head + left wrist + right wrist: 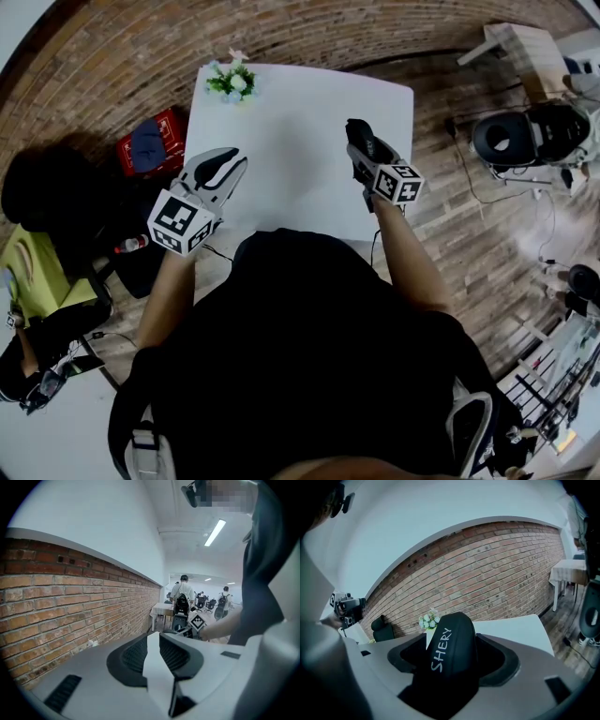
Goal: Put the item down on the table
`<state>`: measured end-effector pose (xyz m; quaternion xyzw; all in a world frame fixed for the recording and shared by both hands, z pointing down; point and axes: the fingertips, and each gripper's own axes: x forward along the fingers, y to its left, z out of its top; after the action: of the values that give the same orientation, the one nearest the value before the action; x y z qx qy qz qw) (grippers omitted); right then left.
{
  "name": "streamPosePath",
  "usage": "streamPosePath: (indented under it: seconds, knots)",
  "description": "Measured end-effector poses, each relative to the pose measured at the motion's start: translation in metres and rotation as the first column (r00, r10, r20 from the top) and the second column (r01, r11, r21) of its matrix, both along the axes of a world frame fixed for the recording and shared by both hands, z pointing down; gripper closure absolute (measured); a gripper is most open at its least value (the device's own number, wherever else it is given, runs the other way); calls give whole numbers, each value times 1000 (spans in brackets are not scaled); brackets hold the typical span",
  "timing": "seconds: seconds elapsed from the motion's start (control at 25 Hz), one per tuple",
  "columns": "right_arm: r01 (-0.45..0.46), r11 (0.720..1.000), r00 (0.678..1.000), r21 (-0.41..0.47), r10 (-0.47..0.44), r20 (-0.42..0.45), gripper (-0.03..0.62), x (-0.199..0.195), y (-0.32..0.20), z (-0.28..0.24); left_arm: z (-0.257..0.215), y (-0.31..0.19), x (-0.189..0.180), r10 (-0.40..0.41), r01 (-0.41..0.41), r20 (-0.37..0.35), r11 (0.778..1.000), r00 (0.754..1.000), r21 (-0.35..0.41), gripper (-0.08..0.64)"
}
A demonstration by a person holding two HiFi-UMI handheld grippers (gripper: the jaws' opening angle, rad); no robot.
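A black case (361, 142) printed "SHERY" sits between the jaws of my right gripper (357, 131), which is shut on it over the right side of the white table (300, 141). In the right gripper view the case (450, 653) fills the gap and rises above the jaw tips, with the table (515, 625) beyond it. My left gripper (234, 161) hovers at the table's left edge. Its jaws stand slightly apart, and only a white sliver shows between them in the left gripper view (153, 637); they hold nothing.
A small bunch of white flowers (232, 82) stands at the table's far left corner. A red bag (150, 141) lies on the floor left of the table. Black chairs (511, 136) stand to the right. A brick wall (487, 573) runs behind the table.
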<state>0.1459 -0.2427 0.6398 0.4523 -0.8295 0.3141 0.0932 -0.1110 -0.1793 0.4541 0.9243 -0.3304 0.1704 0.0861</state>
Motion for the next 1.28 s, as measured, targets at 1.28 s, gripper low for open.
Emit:
streamPosePath:
  seconds: [1.28]
  knots:
    - [-34, 982, 997, -188, 22, -70, 250, -1, 18, 122, 19, 2, -7, 21, -20, 22, 998, 1000, -55, 476]
